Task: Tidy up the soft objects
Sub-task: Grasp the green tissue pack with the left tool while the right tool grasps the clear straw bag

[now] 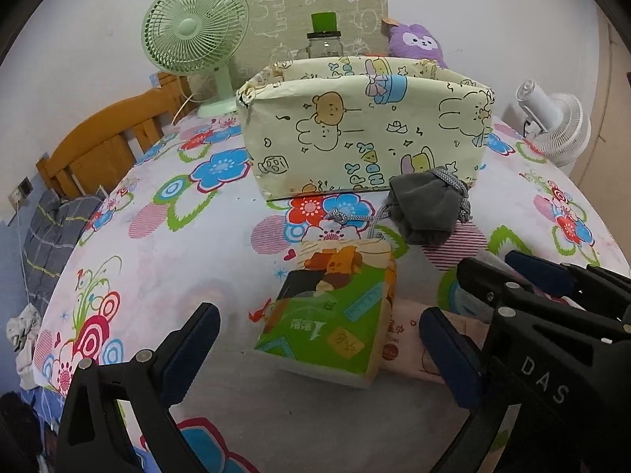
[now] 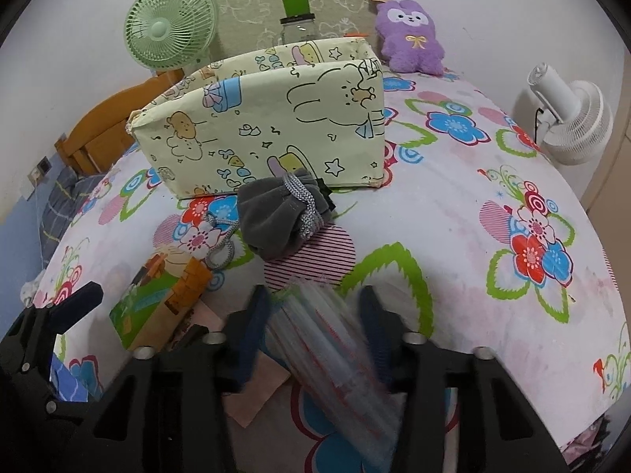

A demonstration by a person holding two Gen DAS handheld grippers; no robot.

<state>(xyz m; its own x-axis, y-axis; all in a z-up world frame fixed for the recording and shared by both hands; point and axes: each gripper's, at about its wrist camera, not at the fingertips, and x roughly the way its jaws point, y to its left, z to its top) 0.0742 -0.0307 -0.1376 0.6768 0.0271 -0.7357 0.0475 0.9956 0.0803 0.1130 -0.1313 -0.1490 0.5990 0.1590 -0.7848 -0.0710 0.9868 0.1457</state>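
A green tissue pack [image 1: 331,315] lies on the flowered sheet between the fingers of my left gripper [image 1: 319,313], which stands open with its pads clear of the pack. A pink pack [image 1: 402,339] lies flat against the tissue pack's right side. My right gripper [image 2: 313,295] is shut on a blurred translucent pack with red lines [image 2: 335,347]. Further back, a grey drawstring pouch [image 1: 426,209] [image 2: 276,216] rests against the front of a cream cartoon-print box [image 1: 363,134] [image 2: 268,126], open at the top. A purple plush [image 2: 410,35] sits behind the box.
A green fan [image 1: 197,35] and a glass jar with a green lid [image 1: 323,35] stand at the back. A white fan [image 2: 572,118] is at the right edge. A wooden headboard [image 1: 98,149] runs along the left. Bare sheet [image 2: 453,236] lies to the right of the pouch.
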